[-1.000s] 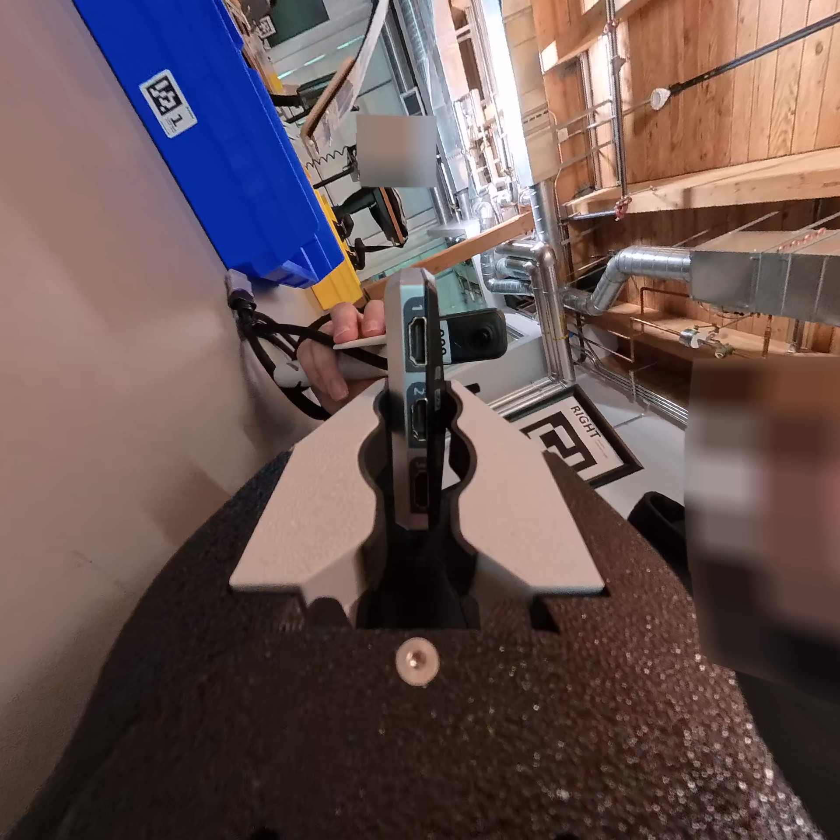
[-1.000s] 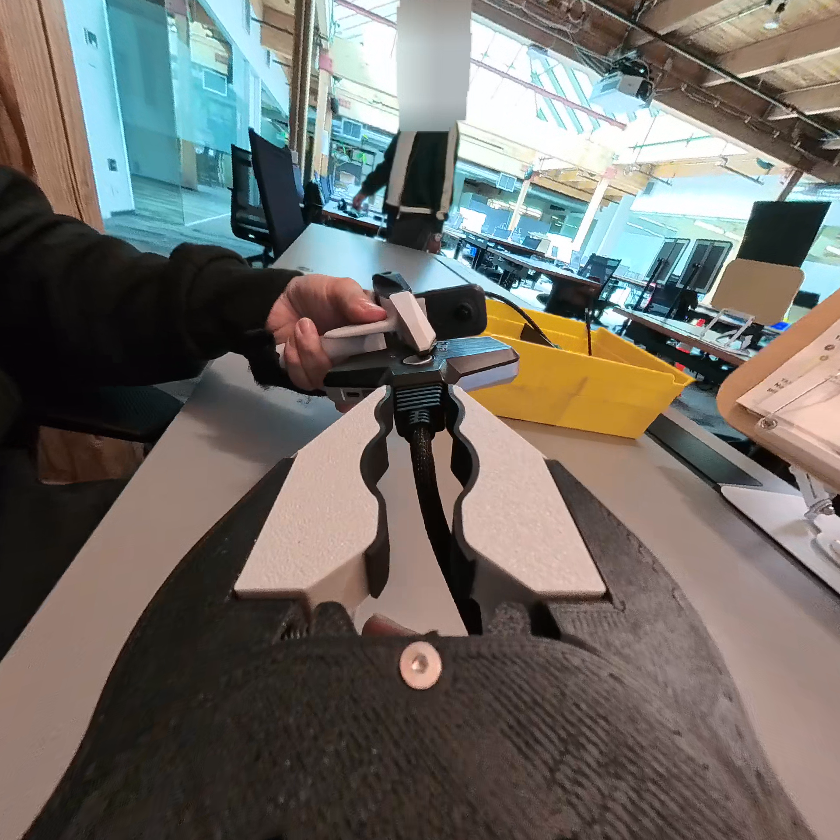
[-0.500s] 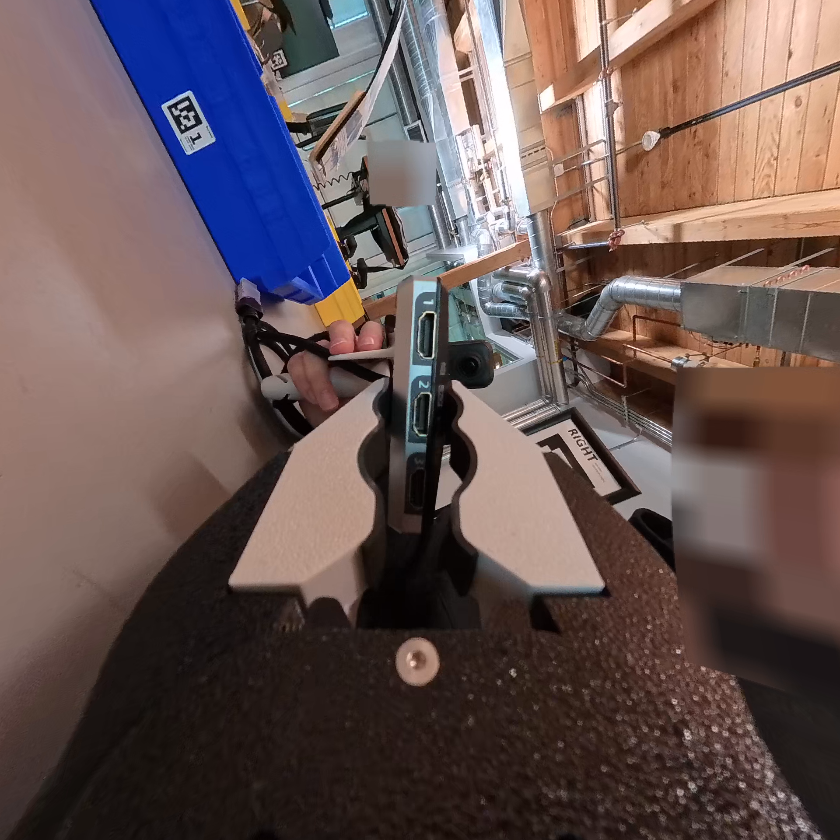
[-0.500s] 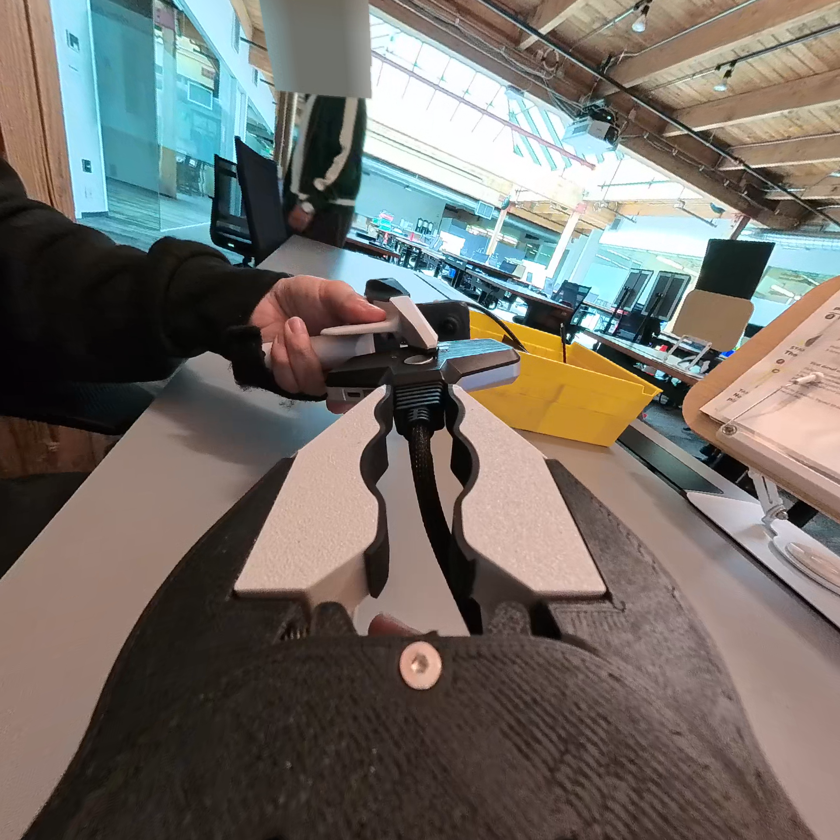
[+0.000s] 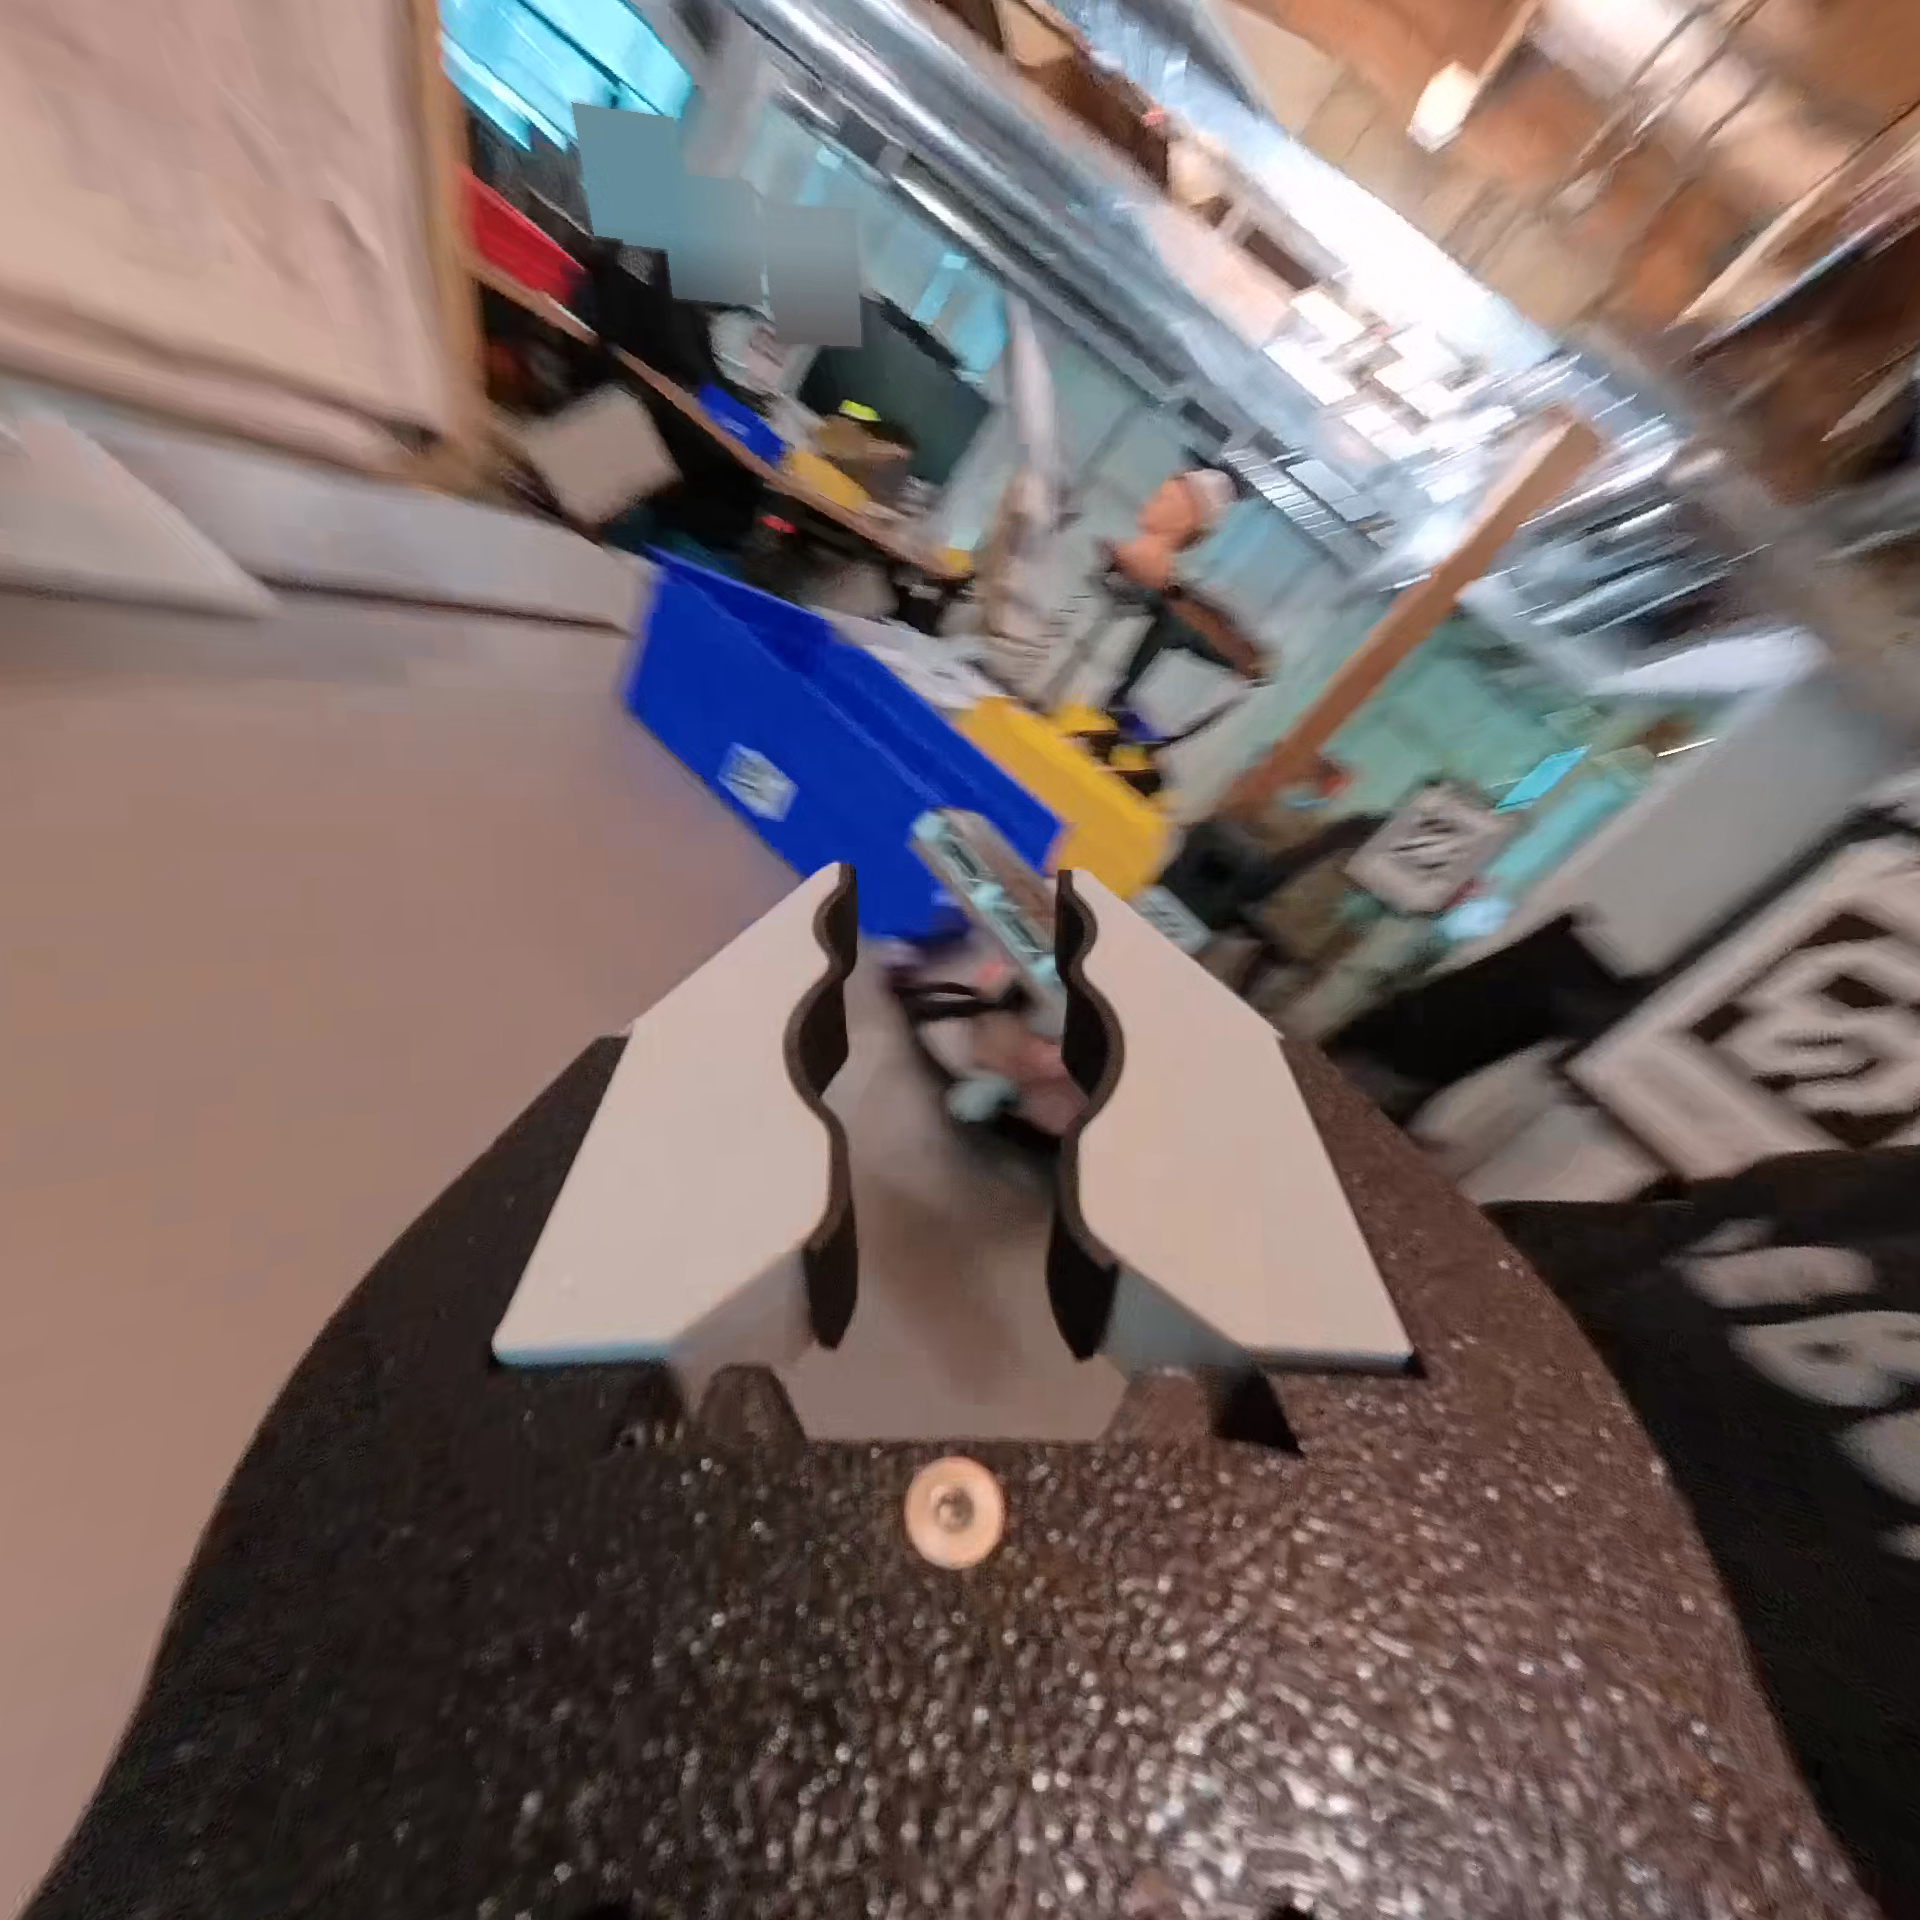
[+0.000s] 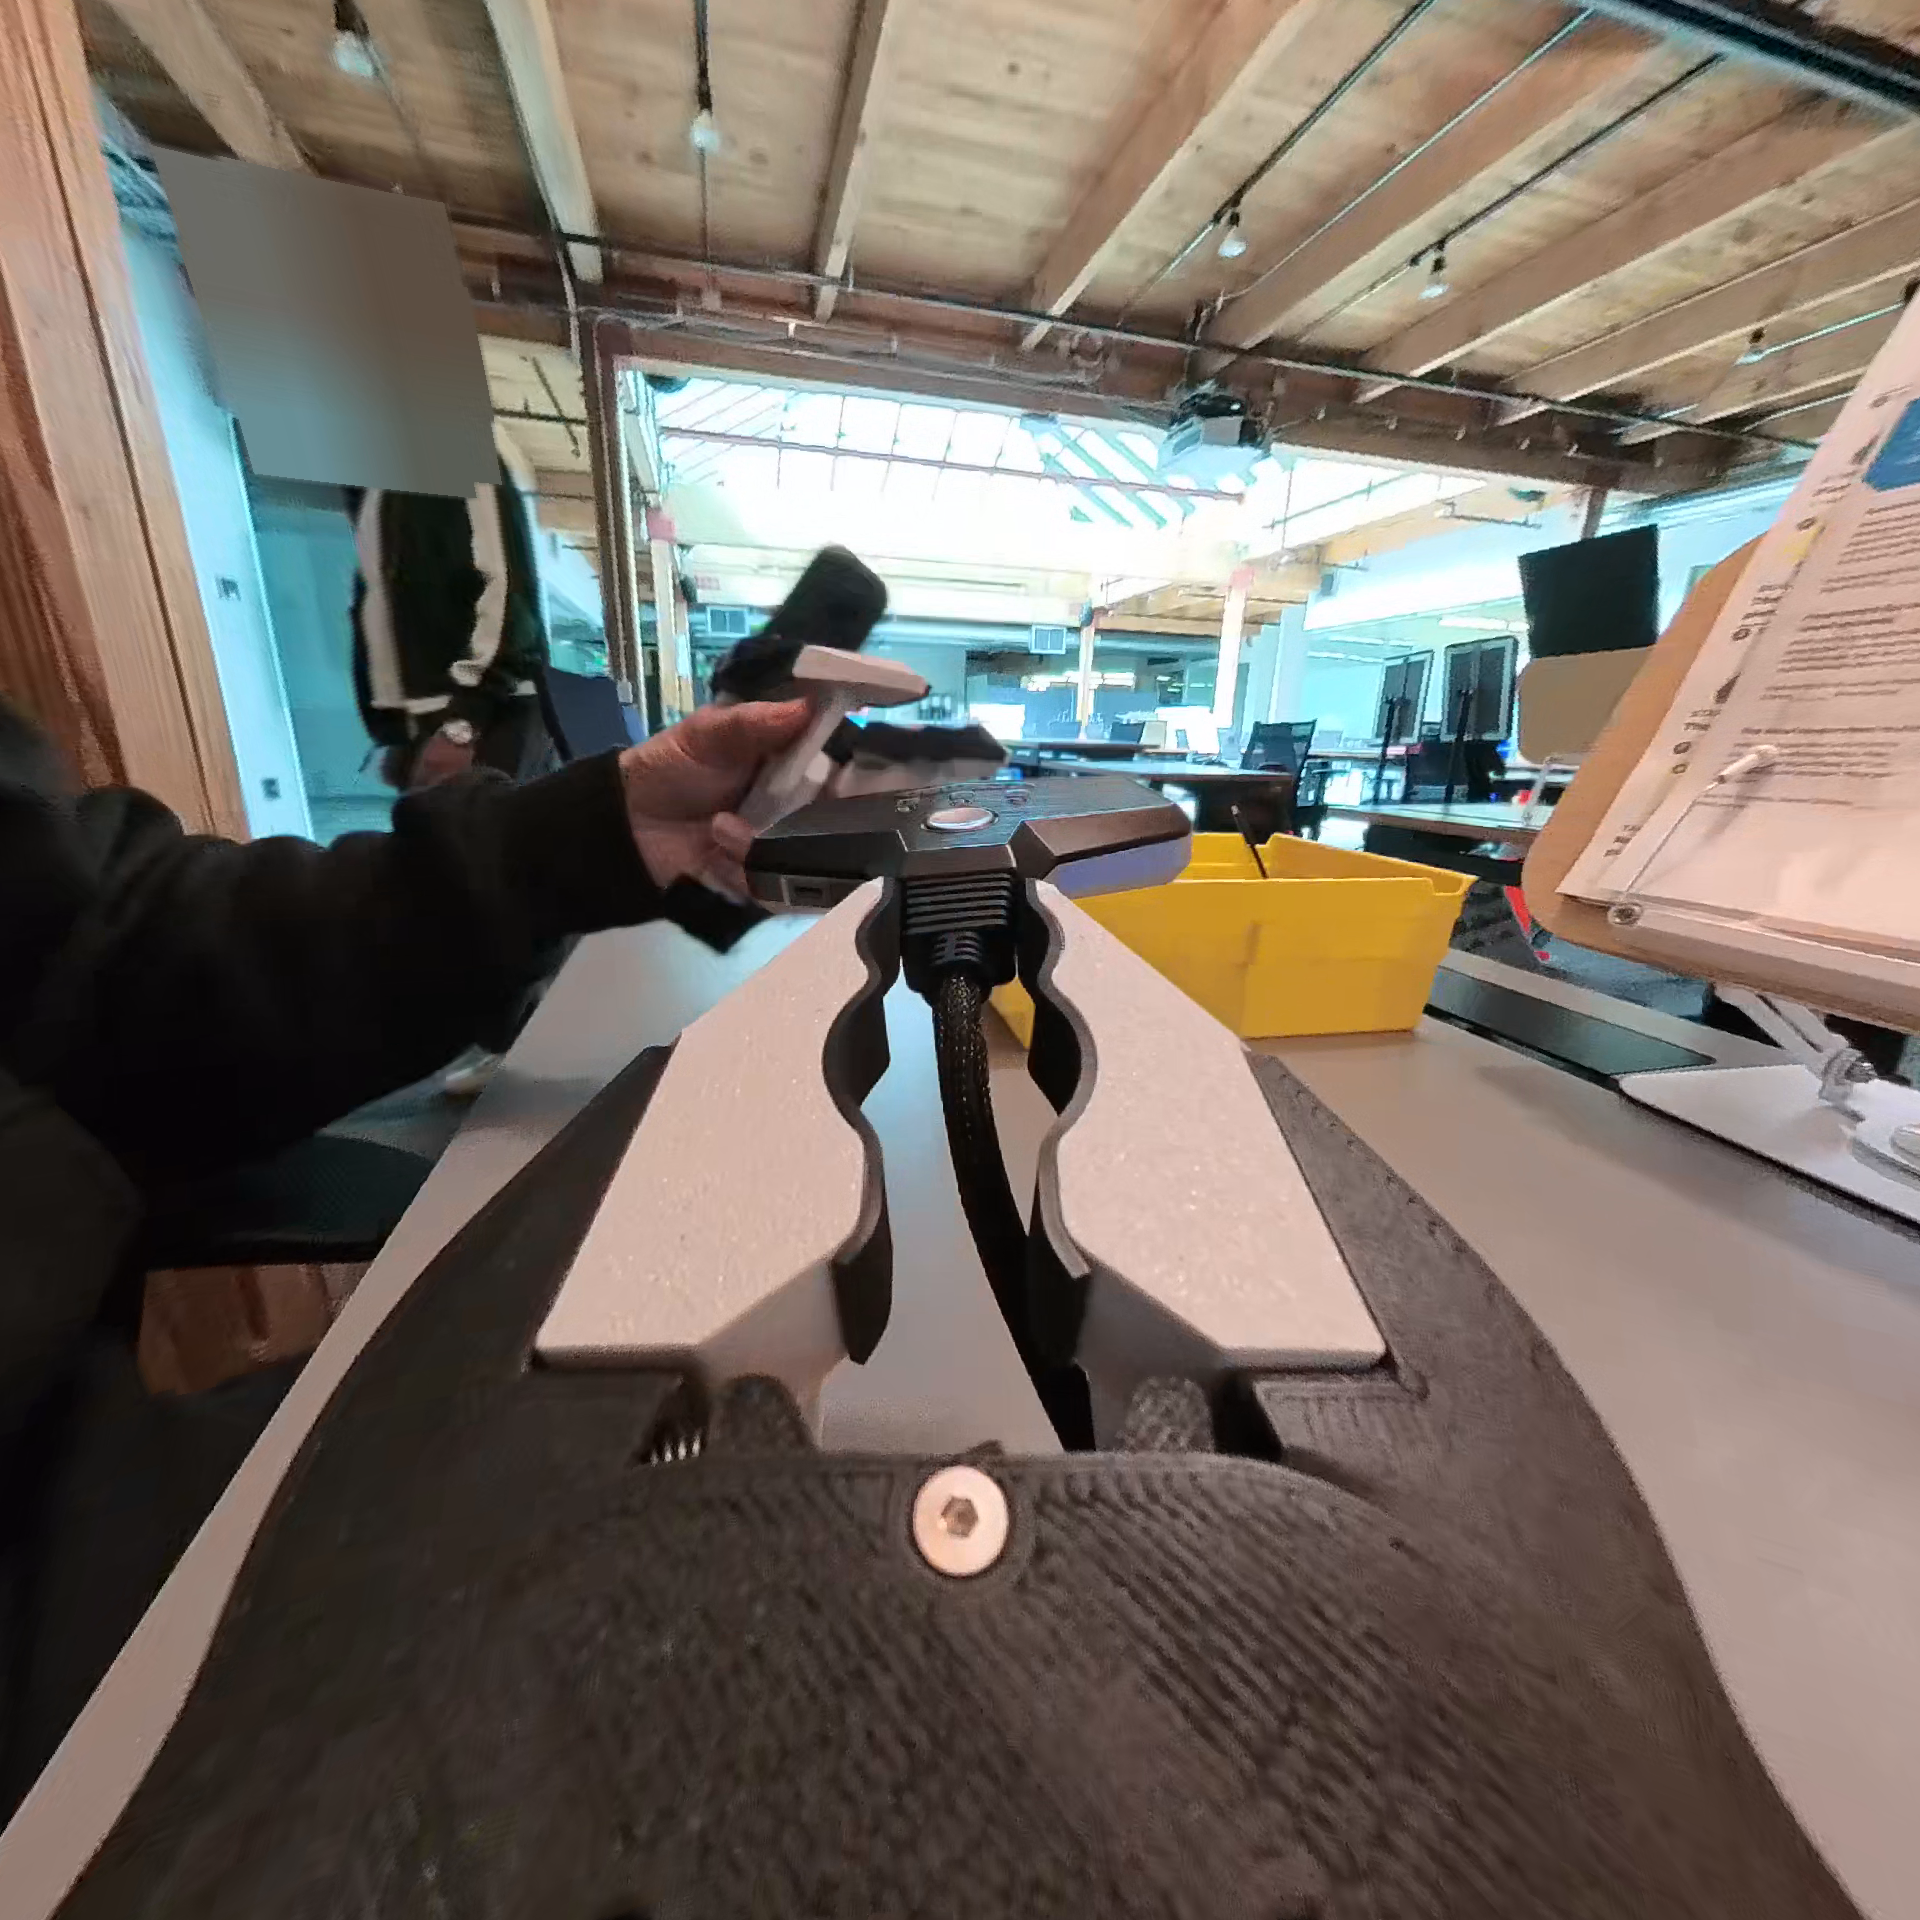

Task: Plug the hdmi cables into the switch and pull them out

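Observation:
The dark HDMI switch [image 6: 966, 831] with a round button on top sits just past my right fingertips, above the grey table [image 6: 1610, 1299]. My right gripper [image 6: 956, 899] is shut on the ribbed plug [image 6: 956, 914] of a black braided HDMI cable [image 6: 971, 1091] that enters the switch. A hand holds my left gripper [image 6: 831, 717] raised behind and left of the switch, apart from it. In the blurred left wrist view my left gripper [image 5: 954, 878] is open and empty. The switch [image 5: 1003, 920] shows as a smeared grey strip beyond the fingertips.
A yellow bin [image 6: 1247, 935] stands behind the switch, with a blue bin [image 5: 810, 748] beside it in the left wrist view. A clipboard stand with papers [image 6: 1766, 727] is on the right. A person in a dark jacket [image 6: 436, 623] stands far back left.
My left gripper has let go of the switch, opened and swung up and away. My right gripper still grips the cable plug, with the switch on it.

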`<state>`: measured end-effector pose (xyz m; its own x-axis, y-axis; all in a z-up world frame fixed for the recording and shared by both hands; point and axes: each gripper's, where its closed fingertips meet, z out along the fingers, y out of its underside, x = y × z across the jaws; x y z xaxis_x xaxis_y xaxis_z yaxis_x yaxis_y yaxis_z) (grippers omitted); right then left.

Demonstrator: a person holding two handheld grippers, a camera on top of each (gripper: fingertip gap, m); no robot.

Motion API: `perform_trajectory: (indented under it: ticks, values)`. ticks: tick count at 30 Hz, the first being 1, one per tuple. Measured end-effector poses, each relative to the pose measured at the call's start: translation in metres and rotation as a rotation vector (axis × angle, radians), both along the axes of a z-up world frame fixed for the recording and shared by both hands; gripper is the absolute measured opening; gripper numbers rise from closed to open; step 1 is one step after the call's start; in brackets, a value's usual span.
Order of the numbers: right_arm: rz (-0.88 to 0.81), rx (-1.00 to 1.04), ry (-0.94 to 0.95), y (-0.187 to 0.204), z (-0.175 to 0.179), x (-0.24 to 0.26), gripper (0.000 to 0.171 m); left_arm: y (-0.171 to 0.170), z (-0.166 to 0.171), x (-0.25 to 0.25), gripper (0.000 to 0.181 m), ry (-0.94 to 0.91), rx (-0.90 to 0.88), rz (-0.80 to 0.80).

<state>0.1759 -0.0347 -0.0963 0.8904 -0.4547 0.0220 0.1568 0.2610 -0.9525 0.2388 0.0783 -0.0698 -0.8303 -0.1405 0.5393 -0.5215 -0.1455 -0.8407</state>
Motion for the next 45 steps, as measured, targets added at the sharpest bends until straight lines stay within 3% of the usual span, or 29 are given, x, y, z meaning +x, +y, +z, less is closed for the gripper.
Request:
perform_trajectory:
  ticks: [1,5,9,14,17,20,21,22,30,34,38,41,45]
  values:
    - [-0.002,0.007,0.003,-0.001,0.000,0.001,0.020,0.020,0.002,0.014,0.035,-0.103,0.095,0.091]
    - [-0.009,-0.006,0.011,0.001,-0.003,0.003,0.020,0.119,-0.020,0.068,0.041,-0.554,0.721,0.336]
    - [-0.004,-0.021,0.016,0.003,-0.005,0.004,0.020,0.199,-0.057,0.092,0.045,-0.843,1.278,0.238]
    - [-0.001,-0.049,0.015,0.006,-0.009,0.004,0.020,0.247,-0.095,0.115,0.044,-0.994,1.681,0.066]
    - [0.002,-0.038,0.017,0.005,-0.008,0.003,0.020,0.257,-0.097,0.137,0.038,-1.136,1.828,0.087]
    - [-0.007,-0.036,0.017,0.004,-0.009,0.004,0.020,0.257,-0.099,0.149,0.022,-1.232,1.885,0.111]
    - [-0.010,-0.032,0.017,0.003,-0.009,0.004,0.020,0.261,-0.097,0.151,0.008,-1.254,1.926,0.122]
    - [-0.012,-0.025,0.017,0.002,-0.008,0.004,0.020,0.262,-0.090,0.152,0.008,-1.284,1.950,0.148]
    - [-0.018,-0.009,0.020,-0.001,-0.005,0.005,0.020,0.228,0.046,0.121,0.002,-1.572,1.740,0.759]
    - [-0.023,0.041,0.015,-0.008,0.001,0.004,0.020,0.184,0.087,0.073,0.002,-1.711,1.562,0.884]
    - [-0.032,0.134,0.009,-0.023,0.012,0.003,0.020,0.127,0.086,0.018,0.003,-1.744,1.356,0.845]
    - [-0.035,0.176,0.007,-0.030,0.017,0.002,0.020,0.091,0.062,-0.016,0.003,-1.737,1.245,0.759]
    - [-0.033,0.154,0.011,-0.027,0.014,0.002,0.020,0.067,0.016,-0.045,0.002,-1.788,1.203,0.637]
